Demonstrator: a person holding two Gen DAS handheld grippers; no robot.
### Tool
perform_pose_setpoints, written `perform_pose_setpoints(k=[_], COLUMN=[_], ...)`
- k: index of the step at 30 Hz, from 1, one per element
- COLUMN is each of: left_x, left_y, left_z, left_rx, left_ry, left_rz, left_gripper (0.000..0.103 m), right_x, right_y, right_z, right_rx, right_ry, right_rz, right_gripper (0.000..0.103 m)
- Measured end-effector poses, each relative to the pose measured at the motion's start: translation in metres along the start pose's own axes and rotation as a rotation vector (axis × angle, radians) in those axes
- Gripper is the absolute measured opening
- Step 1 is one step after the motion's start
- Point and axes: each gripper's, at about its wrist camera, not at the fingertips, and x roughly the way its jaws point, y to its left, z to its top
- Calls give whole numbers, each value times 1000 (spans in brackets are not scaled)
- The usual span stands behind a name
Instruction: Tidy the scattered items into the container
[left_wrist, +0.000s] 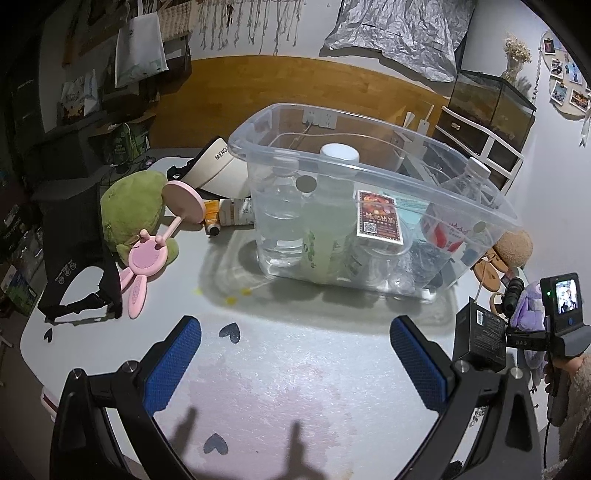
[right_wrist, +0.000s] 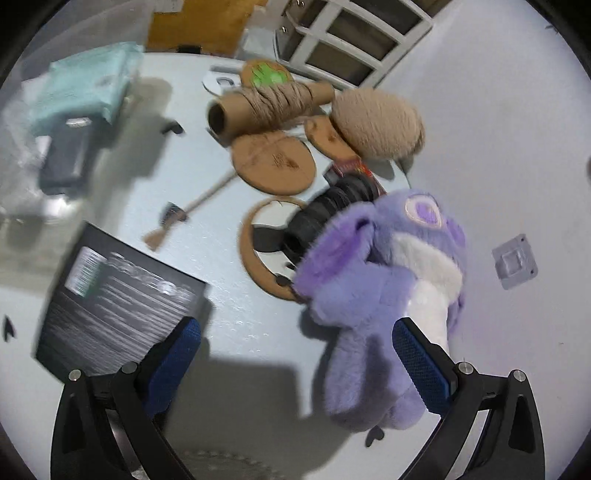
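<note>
A clear plastic bin (left_wrist: 369, 155) stands mid-table holding bottles (left_wrist: 280, 206), a card box (left_wrist: 378, 218) and other items. My left gripper (left_wrist: 295, 365) is open and empty, low over the table in front of the bin. Left of the bin lie a green plush (left_wrist: 129, 210), a pink bunny stand (left_wrist: 147, 258), a tube (left_wrist: 229, 214) and a cap (left_wrist: 218, 166). My right gripper (right_wrist: 295, 362) is open above the table. A purple plush (right_wrist: 376, 280) lies partly between its fingers, against the right finger (right_wrist: 421, 369). A black box (right_wrist: 118, 306) sits by the left finger.
Right of the bin lie a twine spool (right_wrist: 266, 107), cork coasters (right_wrist: 273, 162), a tan fuzzy ball (right_wrist: 376, 122), a dark lens-like roll (right_wrist: 332, 210) and a wooden ring (right_wrist: 251, 251). A black bag (left_wrist: 77, 254) lies at the table's left edge. A white shelf (right_wrist: 354, 40) stands behind.
</note>
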Motion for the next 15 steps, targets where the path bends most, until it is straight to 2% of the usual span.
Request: perform_pose_setpoints(k=[2, 5, 15], left_x=[0, -1, 2], left_y=[0, 0, 4], left_z=[0, 1, -5], left_rx=[7, 13, 43], left_ry=[-1, -2, 7], left_rz=[-2, -6, -12], left_gripper=[103, 103, 103], right_x=[10, 8, -31], right_y=[2, 10, 101], right_z=[2, 8, 27], right_rx=[-17, -27, -273], right_ry=[27, 14, -157], right_rz=[39, 117, 184], right_gripper=[103, 103, 103])
